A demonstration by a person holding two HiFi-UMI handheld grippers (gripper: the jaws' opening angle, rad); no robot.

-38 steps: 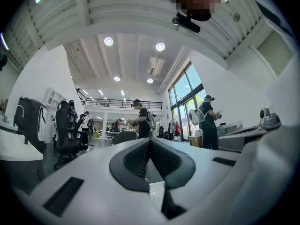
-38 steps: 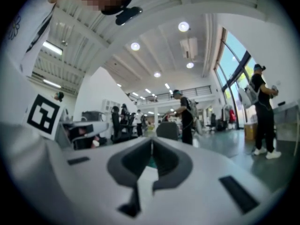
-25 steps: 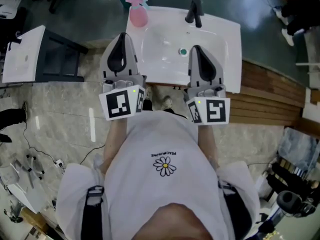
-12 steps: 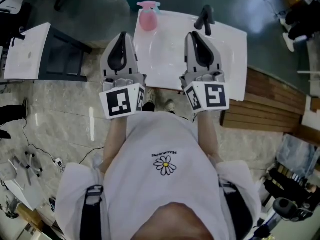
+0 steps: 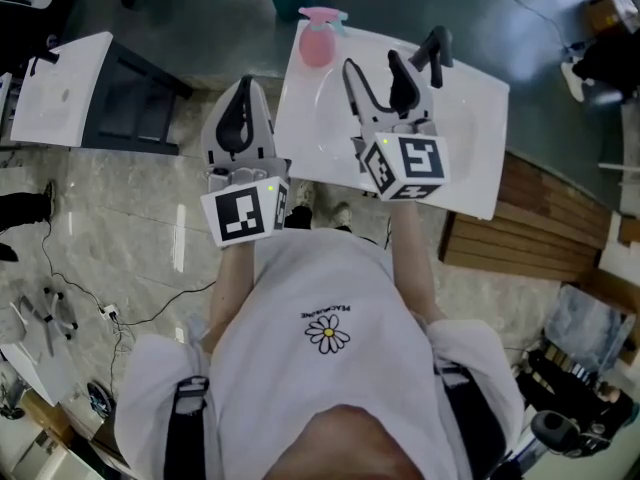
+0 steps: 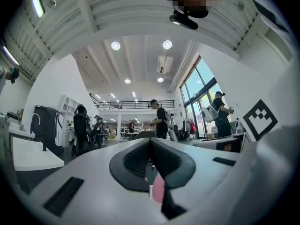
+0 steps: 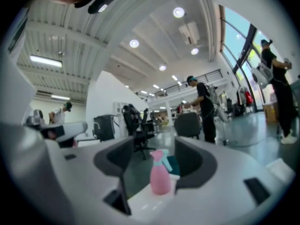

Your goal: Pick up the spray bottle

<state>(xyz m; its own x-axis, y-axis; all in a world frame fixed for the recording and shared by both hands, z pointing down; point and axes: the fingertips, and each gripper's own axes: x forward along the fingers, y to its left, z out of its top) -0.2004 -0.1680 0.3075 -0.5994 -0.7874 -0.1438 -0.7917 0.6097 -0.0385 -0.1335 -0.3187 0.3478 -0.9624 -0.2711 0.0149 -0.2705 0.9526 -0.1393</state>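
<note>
The pink spray bottle stands upright on the far left corner of the white washbasin, with the black faucet further right along the same back rim. I find nothing touching it, so the pick-up itself is not yet done. My right gripper is held over the bowl, pointing toward the back rim. Its jaws have just been opening and now stand wide. In the right gripper view the bottle sits framed in the gap between them, but it is ahead of the tips and clear of both pads. My left gripper is at the near left edge of the basin with its jaws pressed together and nothing between them (a pink sliver, probably the bottle, shows low in its view). In my judgement the approach is under way. What is left is to bring the right jaws around the bottle's body, close on it and lift.
</note>
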